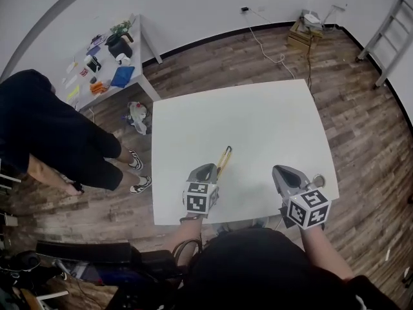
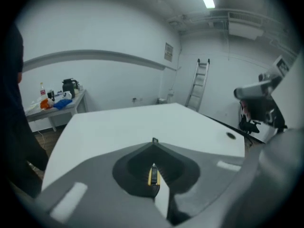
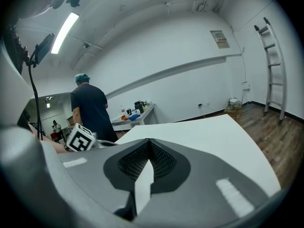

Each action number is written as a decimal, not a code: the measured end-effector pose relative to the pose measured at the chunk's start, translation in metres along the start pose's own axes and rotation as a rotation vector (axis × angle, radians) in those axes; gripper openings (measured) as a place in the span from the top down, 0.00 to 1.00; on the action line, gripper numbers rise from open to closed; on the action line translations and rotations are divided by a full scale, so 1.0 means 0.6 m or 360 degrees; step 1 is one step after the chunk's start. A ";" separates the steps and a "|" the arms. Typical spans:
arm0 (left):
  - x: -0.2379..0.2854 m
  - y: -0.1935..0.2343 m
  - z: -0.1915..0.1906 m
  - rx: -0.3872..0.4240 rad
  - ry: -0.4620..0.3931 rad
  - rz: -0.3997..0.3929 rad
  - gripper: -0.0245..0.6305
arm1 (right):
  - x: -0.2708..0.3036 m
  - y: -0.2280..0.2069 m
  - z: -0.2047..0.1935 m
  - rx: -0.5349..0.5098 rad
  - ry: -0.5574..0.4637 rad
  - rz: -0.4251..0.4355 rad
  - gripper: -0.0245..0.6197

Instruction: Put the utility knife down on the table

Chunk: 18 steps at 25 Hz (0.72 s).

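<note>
A yellow utility knife (image 1: 223,159) sticks out forward from my left gripper (image 1: 210,171), which is shut on its rear end, just above the near part of the white table (image 1: 258,121). In the left gripper view the knife's yellow body (image 2: 153,176) shows in the slot between the closed jaws, and its dark tip pokes out past the left gripper (image 2: 154,144). My right gripper (image 1: 282,171) hovers over the table's near right part. In its own view the right gripper (image 3: 148,142) is shut, with only white table showing through the slot.
A person in dark clothes (image 1: 58,134) stands left of the table. Beyond is a side table (image 1: 139,50) with small items. A bag (image 1: 137,116) lies on the wood floor. A ladder (image 1: 387,31) and a box (image 1: 303,34) stand at the far right.
</note>
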<state>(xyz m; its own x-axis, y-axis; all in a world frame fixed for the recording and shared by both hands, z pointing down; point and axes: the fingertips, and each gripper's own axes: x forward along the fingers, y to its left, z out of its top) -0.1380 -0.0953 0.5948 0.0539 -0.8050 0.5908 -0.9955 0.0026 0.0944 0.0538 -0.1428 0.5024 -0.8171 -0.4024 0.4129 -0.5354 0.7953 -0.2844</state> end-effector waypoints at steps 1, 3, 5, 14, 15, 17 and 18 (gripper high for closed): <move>-0.030 0.001 0.020 -0.0011 -0.0077 -0.0007 0.96 | 0.004 0.003 0.000 -0.0003 0.0000 0.0010 0.92; -0.097 0.008 0.058 -0.0030 -0.0235 0.0013 0.96 | 0.014 0.012 0.003 -0.0010 -0.0002 0.0036 0.92; -0.165 0.027 0.093 -0.0005 -0.0380 0.0151 0.96 | 0.028 0.025 0.010 -0.0040 -0.0008 0.0063 0.92; -0.256 0.056 0.102 -0.0071 -0.0538 0.0371 0.96 | 0.083 0.074 0.026 -0.0167 0.0005 0.0116 0.93; -0.256 0.056 0.099 -0.0070 -0.0537 0.0366 0.96 | 0.088 0.078 0.026 -0.0173 0.0001 0.0129 0.93; -0.256 0.057 0.092 -0.0068 -0.0532 0.0358 0.96 | 0.094 0.087 0.024 -0.0184 -0.0001 0.0151 0.93; -0.256 0.058 0.089 -0.0066 -0.0529 0.0354 0.96 | 0.096 0.091 0.021 -0.0187 0.0002 0.0159 0.93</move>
<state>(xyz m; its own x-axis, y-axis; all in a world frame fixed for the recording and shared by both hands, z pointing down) -0.1848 -0.0032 0.4645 -0.1972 -0.9301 0.3098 -0.9757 0.2169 0.0300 -0.0252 -0.1285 0.5000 -0.8647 -0.3179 0.3888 -0.4224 0.8791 -0.2207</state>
